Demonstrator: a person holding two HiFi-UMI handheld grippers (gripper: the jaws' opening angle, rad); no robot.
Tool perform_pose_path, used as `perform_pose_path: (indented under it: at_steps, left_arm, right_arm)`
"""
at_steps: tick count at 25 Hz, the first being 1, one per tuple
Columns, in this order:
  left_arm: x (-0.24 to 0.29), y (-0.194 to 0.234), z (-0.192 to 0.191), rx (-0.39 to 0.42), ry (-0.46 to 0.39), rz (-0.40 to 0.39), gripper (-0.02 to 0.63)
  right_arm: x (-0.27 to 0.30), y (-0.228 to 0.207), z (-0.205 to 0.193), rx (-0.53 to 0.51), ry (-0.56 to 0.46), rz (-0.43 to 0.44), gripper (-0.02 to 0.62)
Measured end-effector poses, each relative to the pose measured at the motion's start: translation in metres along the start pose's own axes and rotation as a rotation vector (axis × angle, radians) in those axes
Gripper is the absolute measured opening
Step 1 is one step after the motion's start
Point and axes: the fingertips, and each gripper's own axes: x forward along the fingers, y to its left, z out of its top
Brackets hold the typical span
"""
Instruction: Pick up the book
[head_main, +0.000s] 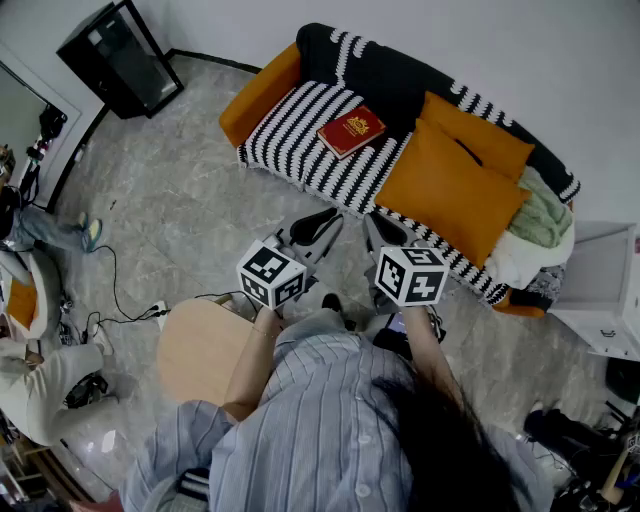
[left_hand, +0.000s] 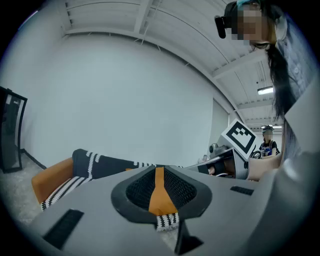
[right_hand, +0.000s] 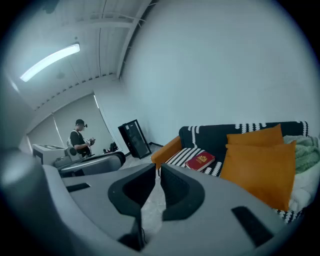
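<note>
The red book (head_main: 351, 131) with a gold emblem lies flat on the striped seat of the sofa (head_main: 300, 135), near its orange left arm. The right gripper view shows the book (right_hand: 200, 161) ahead of the jaws, beside the orange cushions (right_hand: 260, 160). Both grippers are held over the floor in front of the sofa, well short of the book. My left gripper (head_main: 317, 226) is shut with nothing in it, and its own view holds only the sofa back (left_hand: 95, 164). My right gripper (head_main: 386, 234) is shut too and empty, its jaws (right_hand: 157, 176) nearly touching.
Two orange cushions (head_main: 450, 185) and a green blanket (head_main: 543, 215) fill the sofa's right half. A black cabinet (head_main: 120, 57) stands at the back left and a white cabinet (head_main: 605, 290) at the right. A round wooden stool (head_main: 200, 345) and cables (head_main: 120, 300) are on the floor at my left.
</note>
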Motion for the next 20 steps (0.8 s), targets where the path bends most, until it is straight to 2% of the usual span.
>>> perform_pose_path:
  at_steps: [8,20]
  left_arm:
    - [-0.011,0.009,0.001,0.009,0.011,-0.018,0.044]
    - [-0.005,0.017,-0.015,-0.058,0.010,-0.037,0.044]
  right_arm:
    - [0.008,0.014,-0.001,0.045,-0.028,-0.005,0.043]
    - [0.008,0.010,-0.016,0.046,0.021,-0.043,0.043]
